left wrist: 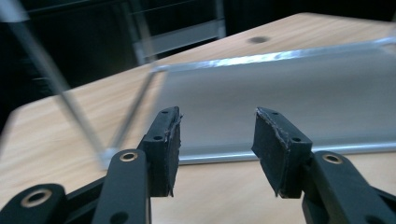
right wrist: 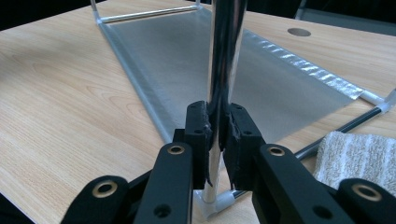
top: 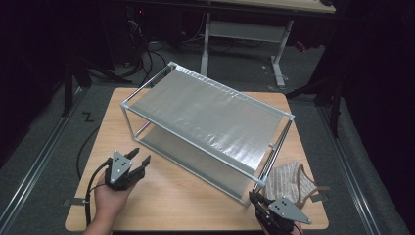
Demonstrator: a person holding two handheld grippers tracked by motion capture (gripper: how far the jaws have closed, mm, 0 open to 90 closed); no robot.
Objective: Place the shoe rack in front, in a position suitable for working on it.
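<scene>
- The right gripper (right wrist: 217, 135) has its jaws closed on the near upright post (right wrist: 223, 60) of the shelf rack (top: 205, 120), low down, just above the white corner joint; this looks like the step of securing the rack before it is moved or turned.
- The left gripper (left wrist: 217, 140) has its jaws wide apart and holds nothing; it points toward the lower shelf near the rack's left corner, but it is apart from it.
- The next move, I judge, asks the left gripper to reach a post or rail on its side and close on it, so both ends are held; the thin tube may slip or rotate in the pads.
- The rack stands diagonally on the wooden table (top: 166, 200); a striped cloth (top: 288, 178) lies just beside its right corner.
- The room around is dark; a desk frame and cables stand on the grey floor behind.
</scene>
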